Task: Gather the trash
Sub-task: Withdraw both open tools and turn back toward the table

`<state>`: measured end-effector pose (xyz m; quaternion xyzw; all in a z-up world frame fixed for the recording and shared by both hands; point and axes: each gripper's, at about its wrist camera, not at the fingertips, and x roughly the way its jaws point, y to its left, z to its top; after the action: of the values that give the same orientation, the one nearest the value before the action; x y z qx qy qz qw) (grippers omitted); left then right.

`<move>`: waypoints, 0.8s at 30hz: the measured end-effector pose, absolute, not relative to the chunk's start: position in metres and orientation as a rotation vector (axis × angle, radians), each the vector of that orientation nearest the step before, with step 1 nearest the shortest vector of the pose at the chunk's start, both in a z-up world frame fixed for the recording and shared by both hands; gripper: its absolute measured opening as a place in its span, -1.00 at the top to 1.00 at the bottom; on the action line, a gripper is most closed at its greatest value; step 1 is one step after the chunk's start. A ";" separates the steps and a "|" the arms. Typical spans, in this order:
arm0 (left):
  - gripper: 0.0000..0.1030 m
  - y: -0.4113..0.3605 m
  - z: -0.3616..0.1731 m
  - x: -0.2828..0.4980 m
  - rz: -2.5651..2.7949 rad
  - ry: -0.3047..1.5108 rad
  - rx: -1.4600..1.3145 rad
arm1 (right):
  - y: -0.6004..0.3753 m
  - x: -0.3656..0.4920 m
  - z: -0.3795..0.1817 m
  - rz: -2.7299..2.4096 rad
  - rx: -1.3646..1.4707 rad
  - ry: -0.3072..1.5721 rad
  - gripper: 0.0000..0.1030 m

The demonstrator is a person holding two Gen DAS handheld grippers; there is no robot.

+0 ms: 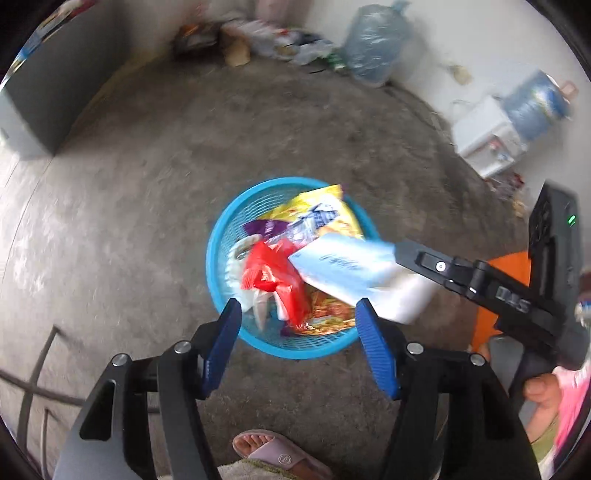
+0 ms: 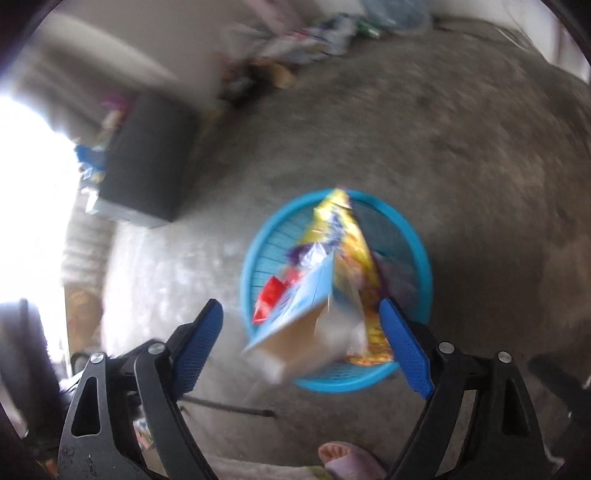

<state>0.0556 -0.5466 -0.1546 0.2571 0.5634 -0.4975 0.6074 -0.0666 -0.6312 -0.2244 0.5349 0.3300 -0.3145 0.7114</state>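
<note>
A round blue mesh basket (image 1: 218, 240) (image 2: 421, 251) stands on the concrete floor, holding a yellow snack bag (image 1: 325, 206) (image 2: 340, 229), a red wrapper (image 1: 273, 273) (image 2: 269, 299) and other wrappers. My left gripper (image 1: 297, 314) hangs open over the basket's near rim, and its pads touch nothing. My right gripper (image 2: 301, 314) (image 1: 424, 262) comes in from the right, jaws wide apart. A white and light-blue carton (image 1: 347, 266) (image 2: 295, 314), blurred, lies loose between its fingers over the basket, clear of both pads.
Litter (image 1: 258, 33) and a large water jug (image 1: 376, 40) sit along the far wall. A white dispenser (image 1: 484, 136) with another jug stands at the right. A dark grey cabinet (image 2: 147, 158) is at the left. A slippered foot (image 1: 280, 454) is near the basket.
</note>
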 end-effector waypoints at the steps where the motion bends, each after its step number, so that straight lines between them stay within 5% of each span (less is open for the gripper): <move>1: -0.21 -0.543 -0.153 0.057 -1.145 1.313 0.568 | -0.632 -0.071 -0.230 -0.695 1.225 0.719 -0.59; 14: -0.35 -0.459 -0.036 0.055 -1.211 1.036 0.409 | -0.582 -0.096 -0.156 -0.754 1.052 0.651 -0.59; 21: -0.85 -0.353 0.049 0.037 -1.177 0.820 0.276 | -0.517 -0.075 -0.079 -0.697 0.776 0.624 -0.65; 24: -0.89 -0.292 0.075 0.030 -1.064 0.725 0.207 | -0.473 -0.066 -0.049 -0.644 0.624 0.596 -0.81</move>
<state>0.0298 -0.2916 0.0748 0.0964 0.3375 -0.4951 0.7948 -0.0660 -0.4734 -0.0488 0.2971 0.2840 -0.3066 0.8586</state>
